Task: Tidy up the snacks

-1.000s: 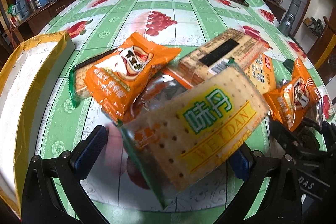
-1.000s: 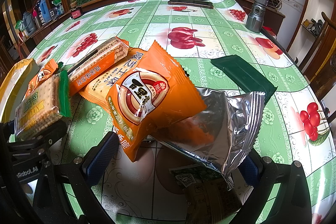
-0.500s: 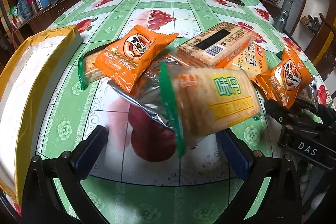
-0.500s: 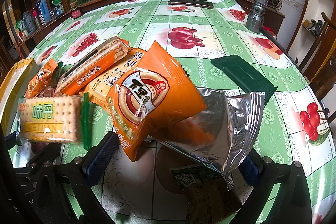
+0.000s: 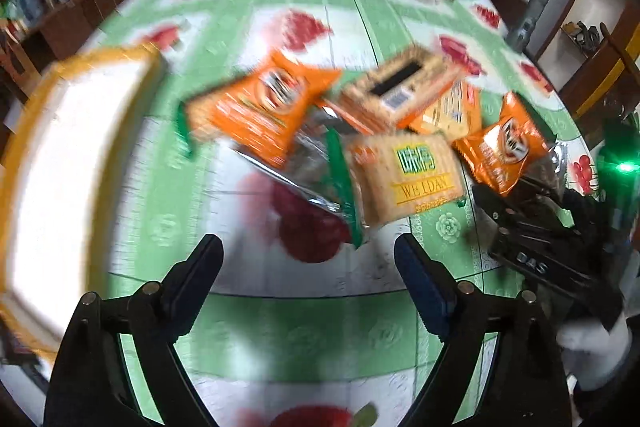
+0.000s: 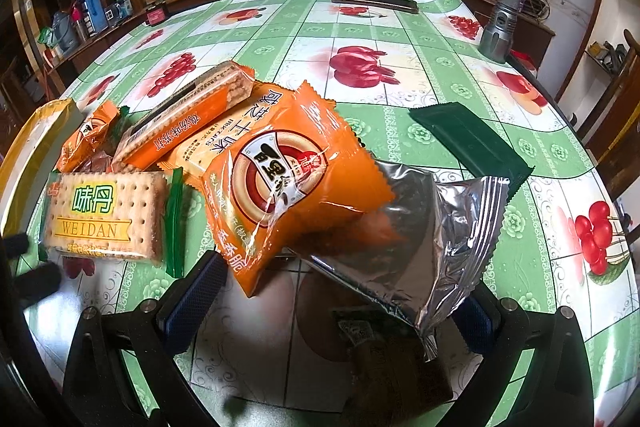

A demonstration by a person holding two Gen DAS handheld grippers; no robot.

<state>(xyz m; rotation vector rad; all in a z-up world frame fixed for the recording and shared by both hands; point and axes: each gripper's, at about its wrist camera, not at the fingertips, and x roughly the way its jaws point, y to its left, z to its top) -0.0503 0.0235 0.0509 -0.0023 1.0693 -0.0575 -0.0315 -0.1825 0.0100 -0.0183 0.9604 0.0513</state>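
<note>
Left wrist view is pretty blurry. The left hand-held gripper has its jaws spread wide with nothing between them, hanging over the worktop. Just ahead lies the WEIDAN pack, flat on the cloth at the near edge of the snack pile. Behind it sit an orange bag and a long cracker pack. A white box with yellow edges stands off to the left.

Right wrist view is sharp. The right hand-held gripper is closed on an orange-and-silver bag, holding it up above the worktop. The WEIDAN pack lies to the left, next to the long cracker pack. 1 dark green wrapper lies flat further right, apart from the pile.
</note>
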